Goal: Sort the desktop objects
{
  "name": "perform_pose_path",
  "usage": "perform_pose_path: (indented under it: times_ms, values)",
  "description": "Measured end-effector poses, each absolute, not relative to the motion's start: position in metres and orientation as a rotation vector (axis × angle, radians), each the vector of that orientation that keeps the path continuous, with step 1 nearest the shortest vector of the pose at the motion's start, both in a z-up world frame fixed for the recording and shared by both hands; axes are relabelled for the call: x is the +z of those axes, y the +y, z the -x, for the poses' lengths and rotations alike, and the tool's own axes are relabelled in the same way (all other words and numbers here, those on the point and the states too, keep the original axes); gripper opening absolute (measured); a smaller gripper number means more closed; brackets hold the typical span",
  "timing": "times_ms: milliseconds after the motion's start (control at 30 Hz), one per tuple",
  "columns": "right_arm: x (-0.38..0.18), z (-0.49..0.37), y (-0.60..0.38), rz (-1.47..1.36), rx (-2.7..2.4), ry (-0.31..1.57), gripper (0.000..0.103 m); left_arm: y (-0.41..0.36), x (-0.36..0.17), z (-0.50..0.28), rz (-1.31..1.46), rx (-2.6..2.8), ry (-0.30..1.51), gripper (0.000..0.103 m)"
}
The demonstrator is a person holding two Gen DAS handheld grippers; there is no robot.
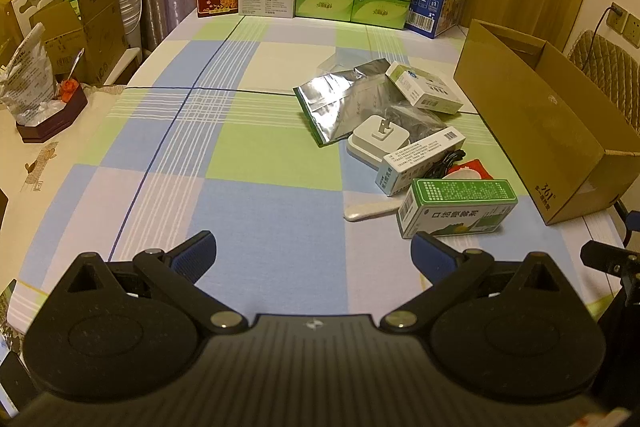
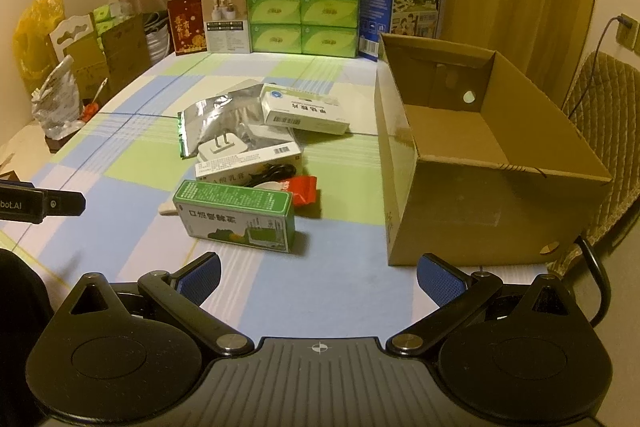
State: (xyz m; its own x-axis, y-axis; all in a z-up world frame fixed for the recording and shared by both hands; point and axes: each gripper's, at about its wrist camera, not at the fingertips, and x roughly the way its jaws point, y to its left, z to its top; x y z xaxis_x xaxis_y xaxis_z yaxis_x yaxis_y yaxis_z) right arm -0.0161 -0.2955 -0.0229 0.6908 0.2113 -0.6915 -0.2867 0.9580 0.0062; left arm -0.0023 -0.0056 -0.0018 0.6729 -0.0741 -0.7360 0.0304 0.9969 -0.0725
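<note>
2 empty grippers over a checked tablecloth (image 1: 248, 167), with the clutter still unsorted.

The left gripper (image 1: 314, 259) has its jaws spread wide, gripping nothing; the right gripper (image 2: 318, 277) is likewise wide apart and empty. From left to right lie a silver foil pouch (image 2: 212, 119), a white plug adapter (image 2: 218, 151), a green-and-white box (image 2: 236, 213) (nearest the grippers), a red packet (image 2: 304, 189), then the open cardboard box (image 2: 500, 203), empty, just beside the pile.
</note>
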Motion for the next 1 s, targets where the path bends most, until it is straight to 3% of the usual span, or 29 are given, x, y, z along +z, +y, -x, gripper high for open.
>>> perform_pose_path:
  times_ms: [567, 1000]
  values:
    - [-0.022, 0.011, -0.299, 0.079, 0.341, 0.810, 0.101, 0.012, 0.001, 0.004, 0.041, -0.094, 0.842, 0.102]
    - [-0.022, -0.015, -0.270, 0.209, 0.550, 0.774, 0.101, 0.015, 0.008, -0.034, -0.126, -0.238, 0.847, 0.102]
